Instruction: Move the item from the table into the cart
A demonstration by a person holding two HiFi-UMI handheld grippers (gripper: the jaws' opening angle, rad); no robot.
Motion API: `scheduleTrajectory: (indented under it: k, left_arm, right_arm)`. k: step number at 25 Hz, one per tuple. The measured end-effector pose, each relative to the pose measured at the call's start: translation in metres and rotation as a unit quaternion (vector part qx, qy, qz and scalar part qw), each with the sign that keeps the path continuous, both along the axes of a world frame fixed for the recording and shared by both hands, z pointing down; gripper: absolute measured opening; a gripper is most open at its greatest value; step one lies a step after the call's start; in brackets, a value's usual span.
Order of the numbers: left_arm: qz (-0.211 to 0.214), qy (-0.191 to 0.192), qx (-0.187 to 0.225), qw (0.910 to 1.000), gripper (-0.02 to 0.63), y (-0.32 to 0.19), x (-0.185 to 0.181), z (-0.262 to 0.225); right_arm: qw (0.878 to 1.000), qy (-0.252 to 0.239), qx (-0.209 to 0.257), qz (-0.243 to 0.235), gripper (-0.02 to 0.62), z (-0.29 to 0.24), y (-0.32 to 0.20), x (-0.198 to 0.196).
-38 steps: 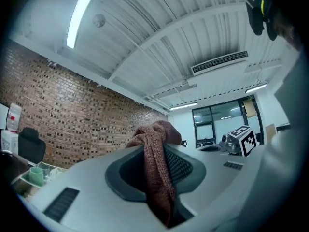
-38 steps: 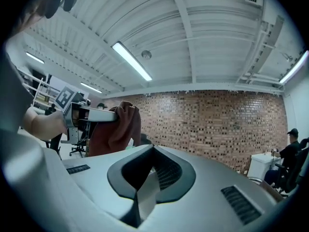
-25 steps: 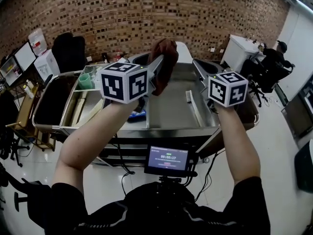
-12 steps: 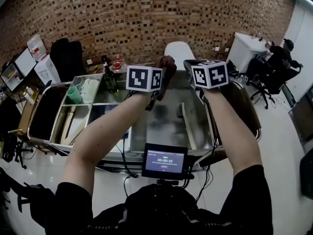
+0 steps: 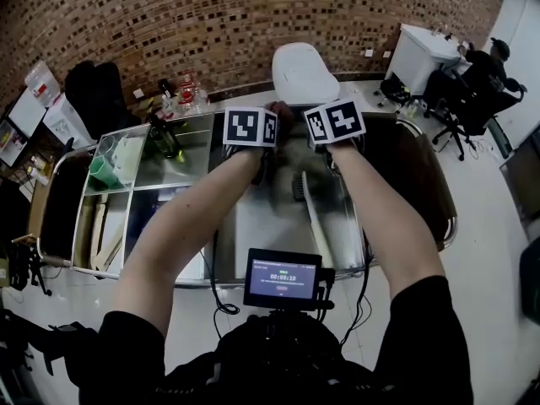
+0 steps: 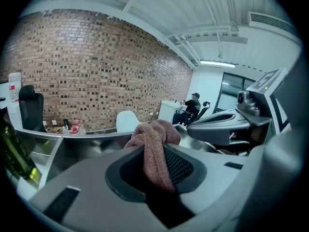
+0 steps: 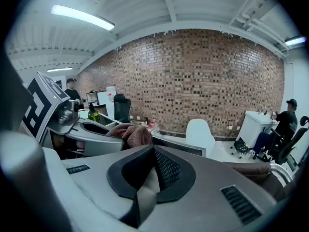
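A reddish-brown towel [image 6: 153, 135] is bunched between the jaws of my left gripper [image 6: 157, 154], which is shut on it. In the head view that gripper [image 5: 263, 128] hangs low over the steel cart's tray [image 5: 257, 226], and the towel [image 5: 285, 113] shows just beyond its marker cube. My right gripper [image 7: 153, 152] is shut, with no object clearly between its jaws. It sits close beside the left one [image 7: 89, 135], over the same tray [image 5: 336, 123]. From the right gripper view the towel [image 7: 131, 132] lies to the left.
A long-handled brush [image 5: 300, 187] lies on the tray under the grippers. The cart's left bins hold a green bottle [image 5: 163, 139] and a green cup [image 5: 103, 172]. A white chair [image 5: 302, 71] stands behind the cart. A person [image 5: 483, 72] sits far right.
Both grippers have dropped and moved forward over the cart tray, and drawn closer together. The towel has stayed in the left gripper's jaws throughout.
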State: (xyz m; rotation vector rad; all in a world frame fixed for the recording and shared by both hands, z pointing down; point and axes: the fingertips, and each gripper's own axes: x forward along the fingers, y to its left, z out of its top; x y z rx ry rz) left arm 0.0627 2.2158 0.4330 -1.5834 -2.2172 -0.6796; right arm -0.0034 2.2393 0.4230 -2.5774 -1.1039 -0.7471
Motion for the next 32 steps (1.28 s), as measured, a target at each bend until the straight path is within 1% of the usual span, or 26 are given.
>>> scheduleTrajectory:
  k: [2, 5, 7, 9, 13, 14, 18, 21, 25, 27, 29, 32]
  left_arm:
    - [0.007, -0.006, 0.024, 0.9997, 0.101, 0.008, -0.006, 0.016]
    - [0.001, -0.013, 0.055, 0.9984, 0.104, 0.019, -0.010, 0.036]
    - [-0.001, -0.013, 0.066, 0.9977, 0.104, 0.023, -0.010, 0.045]
    - [-0.001, -0.009, 0.069, 0.9976, 0.106, 0.028, -0.008, 0.051]
    - [0.005, -0.021, 0.080, 0.9966, 0.131, 0.033, -0.003, 0.064]
    - [0.007, -0.019, 0.080, 0.9966, 0.144, 0.033, -0.002, 0.065]
    - [0.020, -0.003, 0.068, 0.9975, 0.259, 0.032, -0.001, 0.058]
    - [0.019, 0.005, 0.041, 0.9990, 0.291, 0.029, 0.003, 0.035]
    - [0.024, 0.007, -0.028, 0.9993, 0.291, 0.003, 0.012, -0.016]
    - [0.026, -0.003, -0.062, 0.9977, 0.283, -0.017, 0.018, -0.043]
    - [0.028, -0.023, -0.093, 0.9950, 0.258, -0.043, 0.025, -0.068]
    - [0.037, -0.050, -0.145, 0.9876, 0.224, -0.098, 0.037, -0.108]
  right_arm:
    - [1.000, -0.004, 0.021, 0.005, 0.002, 0.014, 0.007, 0.002]
    - [0.998, -0.010, 0.057, 0.026, 0.002, 0.035, 0.016, 0.003]
    - [0.997, -0.023, 0.063, 0.027, 0.002, 0.045, 0.019, 0.005]
    - [0.997, -0.029, 0.067, 0.025, 0.002, 0.052, 0.021, 0.007]
    - [0.996, -0.033, 0.073, 0.028, 0.002, 0.058, 0.023, 0.009]
    - [0.997, -0.032, 0.072, 0.028, 0.002, 0.057, 0.023, 0.010]
    - [0.997, -0.018, 0.069, 0.030, 0.002, 0.049, 0.026, 0.011]
    - [0.997, -0.011, 0.066, 0.031, 0.002, 0.039, 0.022, 0.009]
    - [0.998, 0.022, 0.047, 0.026, 0.002, 0.007, 0.005, 0.013]
    - [0.999, 0.042, 0.031, 0.015, 0.002, -0.015, -0.010, 0.020]
    - [0.998, 0.062, 0.012, 0.002, 0.002, -0.038, -0.031, 0.028]
    - [0.995, 0.092, -0.025, -0.020, 0.002, -0.075, -0.081, 0.036]
